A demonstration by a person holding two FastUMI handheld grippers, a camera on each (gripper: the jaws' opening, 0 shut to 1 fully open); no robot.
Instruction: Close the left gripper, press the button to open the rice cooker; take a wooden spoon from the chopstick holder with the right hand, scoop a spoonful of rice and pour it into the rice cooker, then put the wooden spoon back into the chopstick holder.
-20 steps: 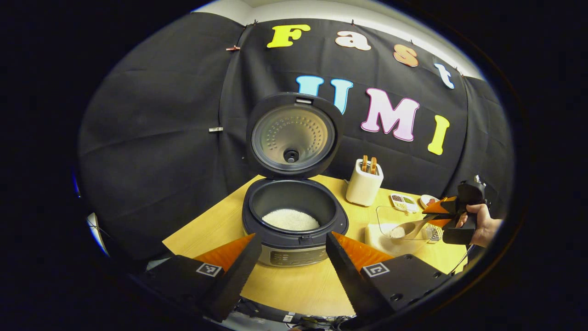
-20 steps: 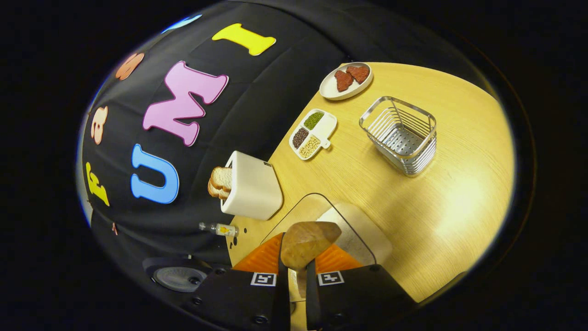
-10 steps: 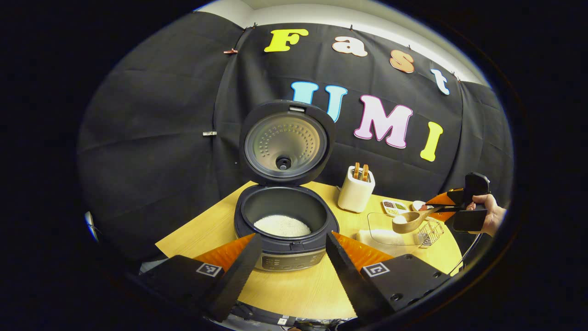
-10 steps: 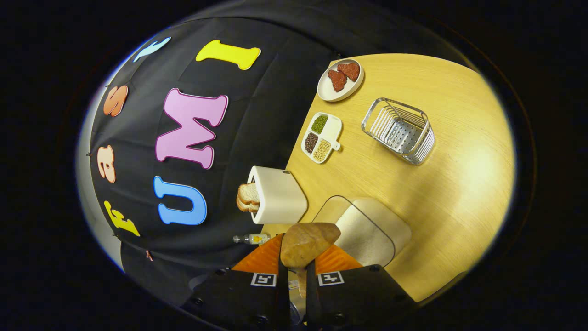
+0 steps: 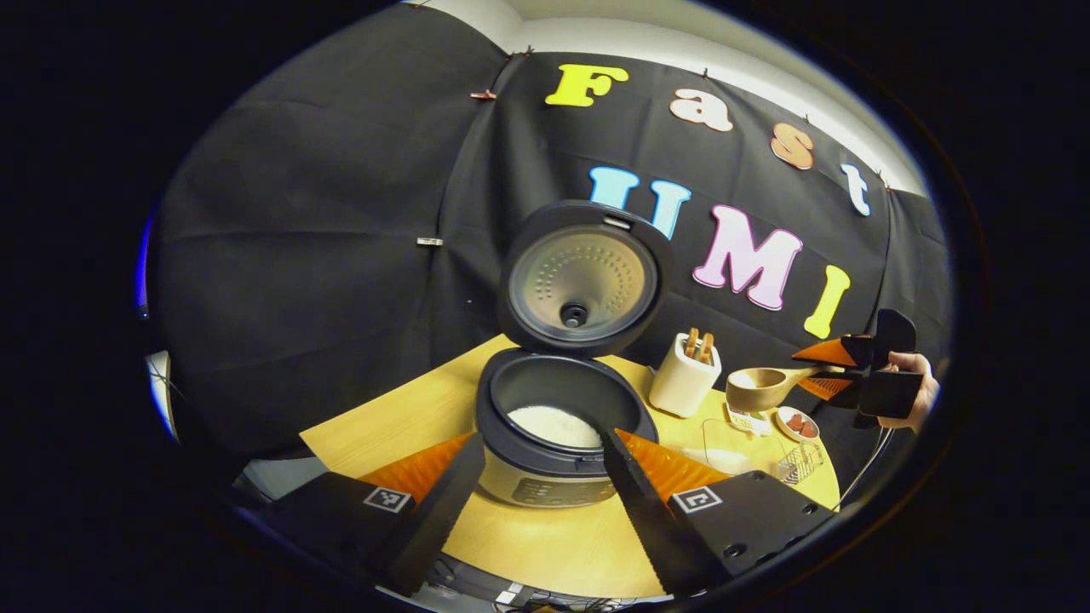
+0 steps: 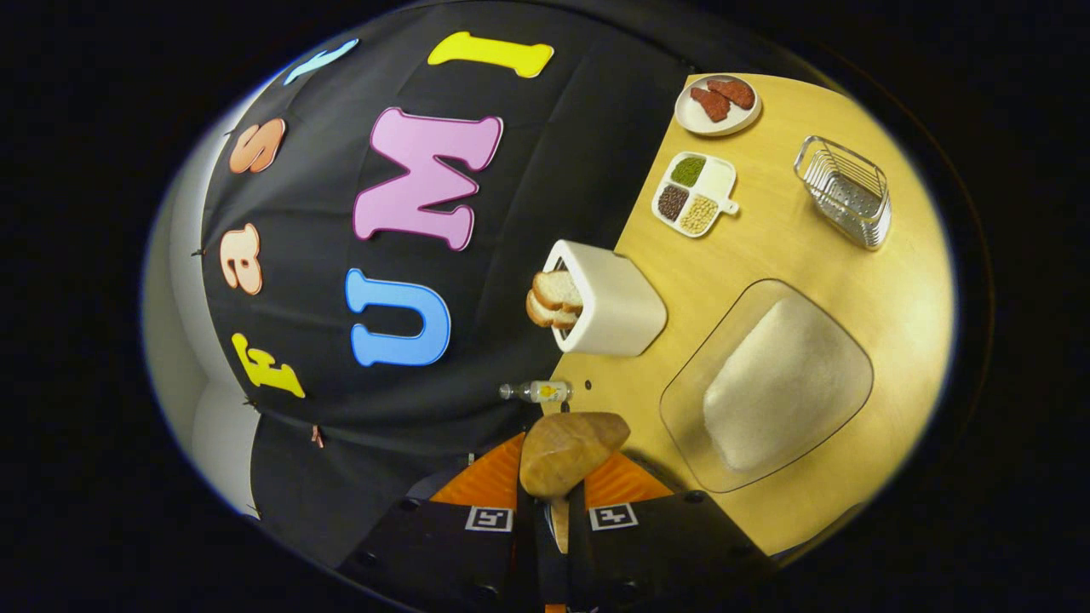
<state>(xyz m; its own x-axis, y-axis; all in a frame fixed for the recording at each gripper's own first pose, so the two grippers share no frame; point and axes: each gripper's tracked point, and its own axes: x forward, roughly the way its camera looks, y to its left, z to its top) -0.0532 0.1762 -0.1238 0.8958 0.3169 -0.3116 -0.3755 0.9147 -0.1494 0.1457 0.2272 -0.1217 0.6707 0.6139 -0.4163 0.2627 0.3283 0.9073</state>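
In the left gripper view, the left gripper (image 5: 545, 477) sits nearest, at 6 o'clock, its two fingers spread wide and holding nothing. Between them stands the rice cooker (image 5: 558, 447), its lid (image 5: 583, 277) already swung upright at 12 o'clock of the pot, so the button press is judged done. White rice (image 5: 553, 424) lies in the bottom of the inner pot. Just beyond, at 2 o'clock from the cooker, a white toaster (image 5: 684, 383) holds bread slices.

Further off at 3 o'clock, the right gripper (image 5: 822, 370), carried by a hand (image 5: 915, 396), clamps the handle of the wooden spoon (image 5: 760, 387). The bowl of the spoon faces up and looks to hold a pale load, raised above the table (image 5: 545, 545) and pointing toward the cooker, yet well apart from it. So taking the spoon and scooping appear finished.

In the right gripper view, the fingers are closed tight on the spoon handle at 6 o'clock, the back of the spoon bowl (image 6: 569, 451) just ahead. Beyond it at 3 o'clock is the clear glass dish (image 6: 681, 409) of raw rice. Farther, at 1 o'clock, lie a divided tray of beans (image 6: 694, 194), a small plate (image 6: 719, 126), and the wire chopstick holder (image 6: 843, 191), which looks empty.

What remains, by my reading: carry the spoon over the pot, tip the rice in, then return the spoon to the holder.
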